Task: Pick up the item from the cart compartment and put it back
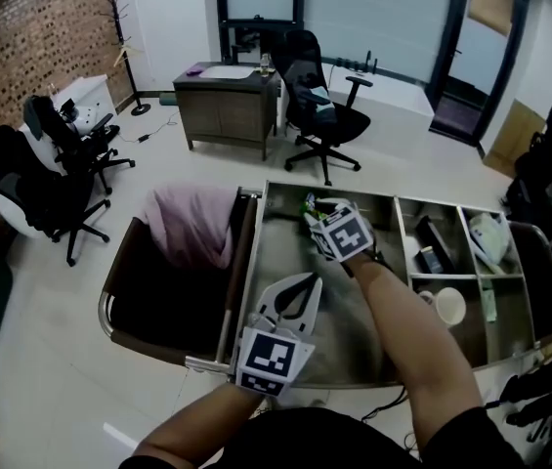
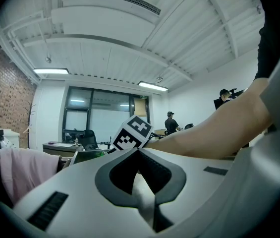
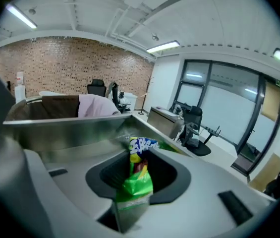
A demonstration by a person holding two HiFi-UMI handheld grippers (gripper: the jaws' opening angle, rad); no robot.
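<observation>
The right gripper (image 1: pixel 313 213) is clenched on a green snack packet (image 3: pixel 139 182), holding it over the cart's large steel compartment (image 1: pixel 280 252). The left gripper (image 2: pixel 139 151) rests closed and empty at the near rim. To finish well, I'd lift gently, keep the pinch firm, then lower it back flat. From above, the marker cube hides most of the packet, and its lettering is unreadable.

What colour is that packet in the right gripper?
The packet is green with blue, yellow and red; clearest in the right gripper view.
</observation>
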